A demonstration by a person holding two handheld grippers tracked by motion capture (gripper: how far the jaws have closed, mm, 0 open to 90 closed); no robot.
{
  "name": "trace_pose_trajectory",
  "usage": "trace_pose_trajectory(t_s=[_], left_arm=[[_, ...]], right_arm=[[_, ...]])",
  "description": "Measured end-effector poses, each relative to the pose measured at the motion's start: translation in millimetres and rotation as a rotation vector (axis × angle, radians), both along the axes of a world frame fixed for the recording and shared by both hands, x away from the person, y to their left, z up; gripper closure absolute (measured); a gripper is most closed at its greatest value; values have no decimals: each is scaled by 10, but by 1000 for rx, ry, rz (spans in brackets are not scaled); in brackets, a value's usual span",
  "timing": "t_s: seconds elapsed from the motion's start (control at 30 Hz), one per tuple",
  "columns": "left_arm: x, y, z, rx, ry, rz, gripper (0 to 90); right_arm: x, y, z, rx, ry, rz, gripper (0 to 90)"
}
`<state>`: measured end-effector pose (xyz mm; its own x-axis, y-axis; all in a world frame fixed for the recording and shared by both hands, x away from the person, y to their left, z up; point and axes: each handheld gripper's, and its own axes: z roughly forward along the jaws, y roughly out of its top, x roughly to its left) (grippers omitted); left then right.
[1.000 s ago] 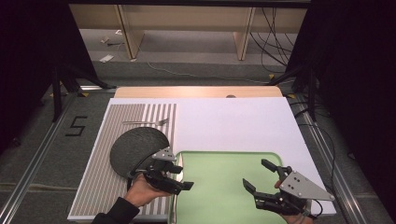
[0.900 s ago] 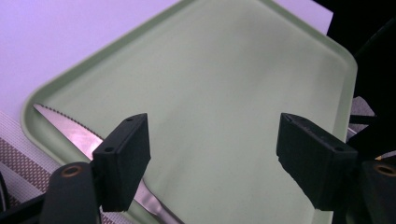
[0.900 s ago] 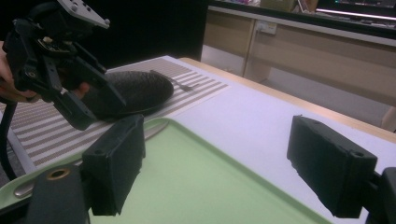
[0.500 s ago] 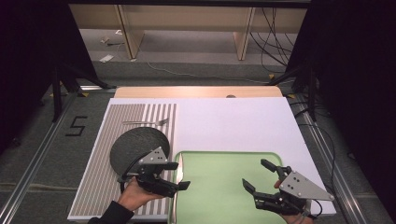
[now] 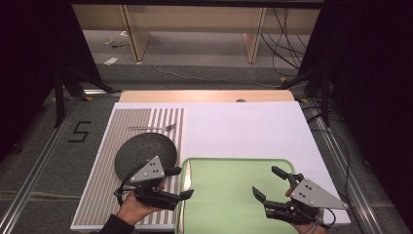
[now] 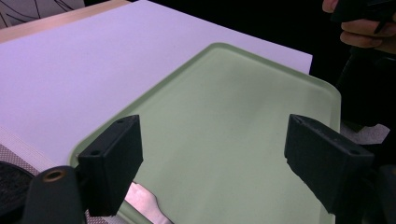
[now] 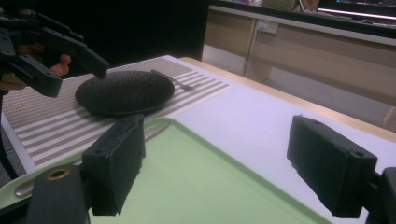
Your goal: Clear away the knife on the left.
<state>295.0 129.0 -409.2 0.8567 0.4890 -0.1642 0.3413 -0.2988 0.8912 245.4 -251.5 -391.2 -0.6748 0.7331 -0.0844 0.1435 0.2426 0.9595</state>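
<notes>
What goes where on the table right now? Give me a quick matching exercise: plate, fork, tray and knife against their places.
Things:
1. plate
2. fork
3. tray
4. knife

Places:
A. lying along the left edge of the green tray
B. on the white sheet, between the two tools
C. on the striped mat, at its far end beyond the plate
D. on the striped mat, just ahead of the left tool

Pairs: 1-D, 2-C, 3-B, 4-A
</notes>
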Motion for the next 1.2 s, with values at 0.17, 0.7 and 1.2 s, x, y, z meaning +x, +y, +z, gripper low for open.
trace_pose_trajectory(t_s=[0.17,0.7,1.2], left_arm=[[-59,36,16,-13,-35,7,187],[-157,87,16,-62,-67,29,169],[-147,82,13,-62,-71,31,168]], right_arm=[[1,2,-1,-1,1,0,202],[3,7,-3,-3,1,3,202],[3,7,-2,-3,1,3,202]])
